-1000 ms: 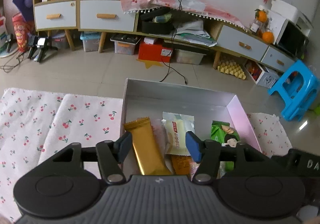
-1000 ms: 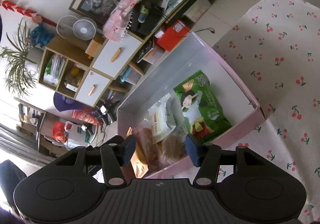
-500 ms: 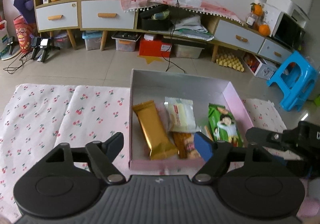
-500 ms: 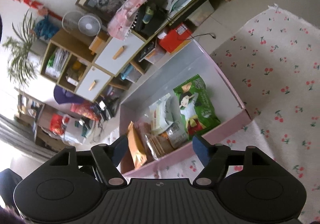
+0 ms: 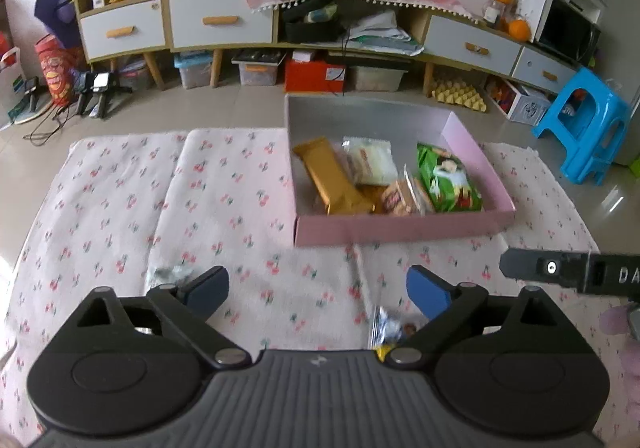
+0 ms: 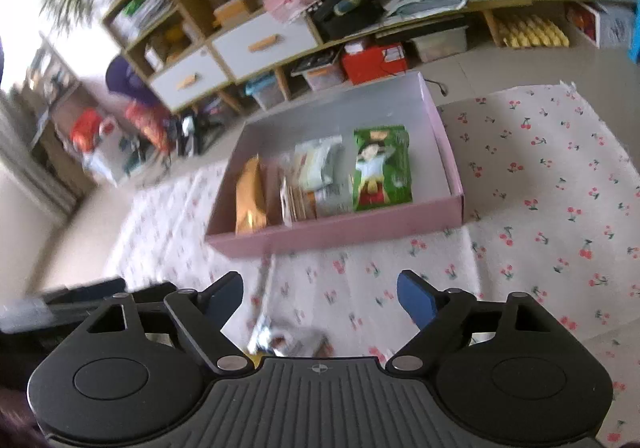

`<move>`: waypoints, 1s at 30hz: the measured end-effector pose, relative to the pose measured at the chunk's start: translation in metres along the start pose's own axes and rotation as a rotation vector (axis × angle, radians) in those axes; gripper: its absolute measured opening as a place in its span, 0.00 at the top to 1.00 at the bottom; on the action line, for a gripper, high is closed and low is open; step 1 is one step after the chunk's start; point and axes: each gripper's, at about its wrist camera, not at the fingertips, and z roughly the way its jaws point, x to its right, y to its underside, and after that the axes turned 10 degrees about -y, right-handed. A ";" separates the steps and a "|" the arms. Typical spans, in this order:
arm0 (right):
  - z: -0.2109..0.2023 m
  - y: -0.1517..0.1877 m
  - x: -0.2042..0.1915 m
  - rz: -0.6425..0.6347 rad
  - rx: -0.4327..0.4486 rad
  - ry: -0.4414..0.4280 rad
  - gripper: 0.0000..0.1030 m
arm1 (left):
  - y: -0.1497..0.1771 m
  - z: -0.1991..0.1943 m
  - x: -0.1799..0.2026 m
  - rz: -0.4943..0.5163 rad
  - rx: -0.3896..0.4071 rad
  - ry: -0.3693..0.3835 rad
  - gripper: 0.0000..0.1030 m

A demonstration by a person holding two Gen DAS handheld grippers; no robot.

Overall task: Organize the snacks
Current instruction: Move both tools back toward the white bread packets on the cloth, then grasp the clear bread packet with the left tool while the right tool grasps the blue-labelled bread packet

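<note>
A pink box point(image 5: 400, 228) with a silver inside sits on the cherry-print cloth point(image 5: 224, 207). It holds a gold bar point(image 5: 332, 175), a white pack point(image 5: 372, 161), a brown biscuit pack point(image 5: 400, 197) and a green pack point(image 5: 446, 177). My left gripper point(image 5: 318, 288) hovers over the cloth in front of the box, jaws opening, nothing gripped. A small loose snack point(image 5: 390, 324) lies on the cloth by its right finger. My right gripper point(image 6: 320, 294) is also short of the box point(image 6: 340, 232), jaws opening and empty, with the loose snack point(image 6: 284, 340) below it.
A crumpled grey wrapper point(image 5: 168, 274) lies on the cloth by the left finger. Beyond the box are tiled floor, a long low cabinet point(image 5: 220, 23) with drawers, storage bins and a blue stool point(image 5: 584, 123). The right gripper's side point(image 5: 560, 270) shows at the right.
Both grippers have pulled back from over the box to the cloth in front of it, and both pairs of jaws have spread wider. The right view has rolled closer to upright.
</note>
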 end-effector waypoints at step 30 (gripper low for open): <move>-0.011 0.113 -0.027 -0.479 -0.202 -0.019 0.15 | 0.112 -0.005 -0.024 0.192 0.080 0.082 0.04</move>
